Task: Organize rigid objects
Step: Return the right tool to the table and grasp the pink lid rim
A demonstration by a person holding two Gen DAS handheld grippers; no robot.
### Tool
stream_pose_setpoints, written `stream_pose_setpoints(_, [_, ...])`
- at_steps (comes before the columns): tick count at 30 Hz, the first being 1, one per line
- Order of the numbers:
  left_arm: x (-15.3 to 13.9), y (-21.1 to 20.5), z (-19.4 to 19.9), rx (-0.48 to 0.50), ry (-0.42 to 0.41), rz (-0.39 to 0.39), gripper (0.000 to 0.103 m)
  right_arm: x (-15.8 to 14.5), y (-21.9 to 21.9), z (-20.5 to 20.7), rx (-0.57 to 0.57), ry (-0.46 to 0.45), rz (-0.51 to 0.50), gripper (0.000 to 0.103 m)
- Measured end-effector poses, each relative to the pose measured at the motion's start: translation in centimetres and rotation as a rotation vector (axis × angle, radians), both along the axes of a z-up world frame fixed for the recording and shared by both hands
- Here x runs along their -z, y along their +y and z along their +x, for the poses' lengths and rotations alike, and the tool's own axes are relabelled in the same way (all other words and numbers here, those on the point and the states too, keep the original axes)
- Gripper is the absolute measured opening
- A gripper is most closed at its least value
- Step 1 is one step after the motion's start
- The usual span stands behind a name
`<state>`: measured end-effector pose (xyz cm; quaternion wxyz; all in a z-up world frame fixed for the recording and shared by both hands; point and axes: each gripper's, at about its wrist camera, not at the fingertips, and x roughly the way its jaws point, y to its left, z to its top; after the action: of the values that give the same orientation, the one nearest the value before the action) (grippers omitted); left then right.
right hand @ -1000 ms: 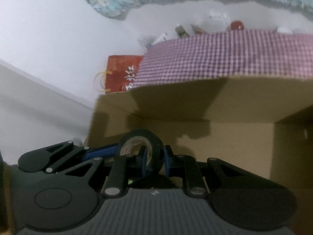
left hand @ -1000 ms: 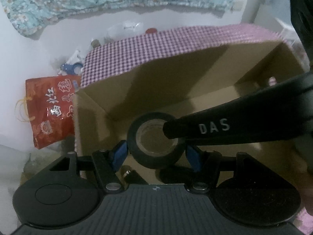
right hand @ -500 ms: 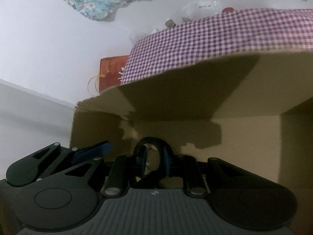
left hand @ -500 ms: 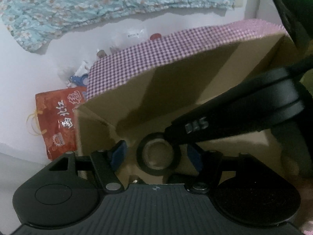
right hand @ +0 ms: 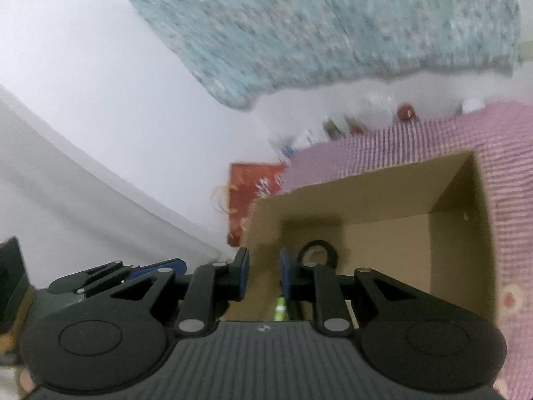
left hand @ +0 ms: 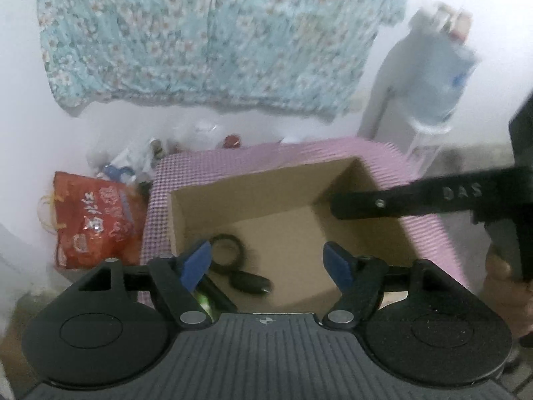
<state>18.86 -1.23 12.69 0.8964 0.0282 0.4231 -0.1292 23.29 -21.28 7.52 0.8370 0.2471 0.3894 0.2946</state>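
The roll of black tape (left hand: 227,250) lay inside the cardboard box (left hand: 359,233), at nine o'clock. The left gripper (left hand: 271,260), just widened, held nothing; the right gripper (right hand: 260,275), parting slightly, was empty. That placement looked done; whether other objects remained was unclear.

Cardboard box (left hand: 273,206): plain tan-brown interior; outer flaps covered in a pink-and-white gingham check. Tape roll (left hand: 226,250) inside the box: black, with a pale core seen from the right wrist view. Bag (left hand: 93,216) beside the box: red-orange with white characters and yellow cord handles. Hanging cloth (left hand: 213,33): light turquoise with a small pale floral print. Wall (right hand: 83,66): white. Gripper bodies: black, with blue pads (left hand: 198,260).
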Motion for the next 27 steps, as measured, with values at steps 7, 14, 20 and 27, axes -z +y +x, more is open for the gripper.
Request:
stream_pose_setpoints(7, [-0.1,2.4,-7.2,-0.022,-0.017,-0.163,0.077,0.2,-3.1,-9.1,0.047,-0.074,0.001,0.025])
stream_pose_setpoints(14, [7.3,3.0,-11.6,-0.059,0.13,-0.082,0.078,7.3,-0.9,-14.2,0.03,0.06,-0.075,0.029])
stream_pose_setpoints(20, [14.6,2.2,-12.4,-0.07,0.29,0.06,0.078,14.0,3.6,-13.8,-0.051,0.223,-0.12,0.03])
stream_pose_setpoints(27, [18.4,1.8,-11.1,-0.071,0.355,0.104,0.078,17.0,7.6,-12.2,-0.119,0.294,-0.18,0.03])
